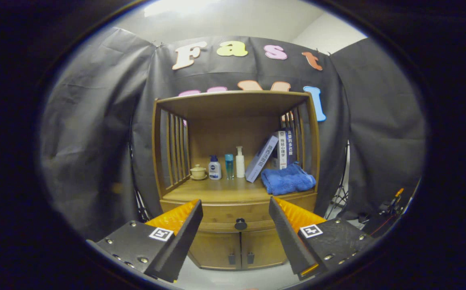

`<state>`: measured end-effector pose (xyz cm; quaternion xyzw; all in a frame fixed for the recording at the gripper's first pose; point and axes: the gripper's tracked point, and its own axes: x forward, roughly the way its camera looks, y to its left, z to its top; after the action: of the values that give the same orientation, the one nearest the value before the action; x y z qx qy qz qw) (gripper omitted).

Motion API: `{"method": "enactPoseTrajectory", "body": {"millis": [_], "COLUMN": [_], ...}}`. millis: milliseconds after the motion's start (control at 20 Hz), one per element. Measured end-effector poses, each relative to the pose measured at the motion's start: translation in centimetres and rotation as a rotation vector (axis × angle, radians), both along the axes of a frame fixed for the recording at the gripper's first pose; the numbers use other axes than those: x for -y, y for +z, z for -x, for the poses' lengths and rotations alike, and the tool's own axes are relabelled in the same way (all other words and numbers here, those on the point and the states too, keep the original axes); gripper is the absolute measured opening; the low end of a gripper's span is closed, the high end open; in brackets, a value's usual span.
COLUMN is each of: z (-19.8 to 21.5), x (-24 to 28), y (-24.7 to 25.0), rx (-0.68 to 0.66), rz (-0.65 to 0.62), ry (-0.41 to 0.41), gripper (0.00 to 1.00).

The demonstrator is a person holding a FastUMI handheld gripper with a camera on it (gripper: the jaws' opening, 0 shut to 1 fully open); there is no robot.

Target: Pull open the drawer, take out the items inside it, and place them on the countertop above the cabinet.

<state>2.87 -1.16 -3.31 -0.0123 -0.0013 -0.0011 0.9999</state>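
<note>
Drawer [239, 221] sits shut beyond the gripper [236, 215], knob [240, 224] between its wide-spread fingers [184, 225].

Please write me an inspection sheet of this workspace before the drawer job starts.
Surface: wooden countertop bare at the front.
Job's things: drawer closed, dark knob ahead between the fingers; contents hidden.
Clutter: lidded cup, three bottles, leaning books, folded blue towel at the back and right.
Grippers: gripper open, holding nothing, short of the knob.
Cables: dark cable beside the cabinet; more by a stand.
Surroundings: black cloth booth wall.
</note>
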Motion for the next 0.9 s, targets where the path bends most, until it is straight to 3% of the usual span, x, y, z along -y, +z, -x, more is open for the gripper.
{"method": "enactPoseTrajectory", "body": {"millis": [300,650,850,900], "z": [-5.7,-13.3,-16.8,-17.5], "x": [-0.7,-0.7,1.0,1.6], "y": [-7.2,-17.3,-19.6,-19.2], "rx": [-0.039,-0.147,-0.191,-0.168], "rz": [0.036,-0.023,-0.032,-0.055], "ry": [0.063,0.023,-0.001,-0.019], "gripper": [0.99,0.99,0.99,0.91]}}
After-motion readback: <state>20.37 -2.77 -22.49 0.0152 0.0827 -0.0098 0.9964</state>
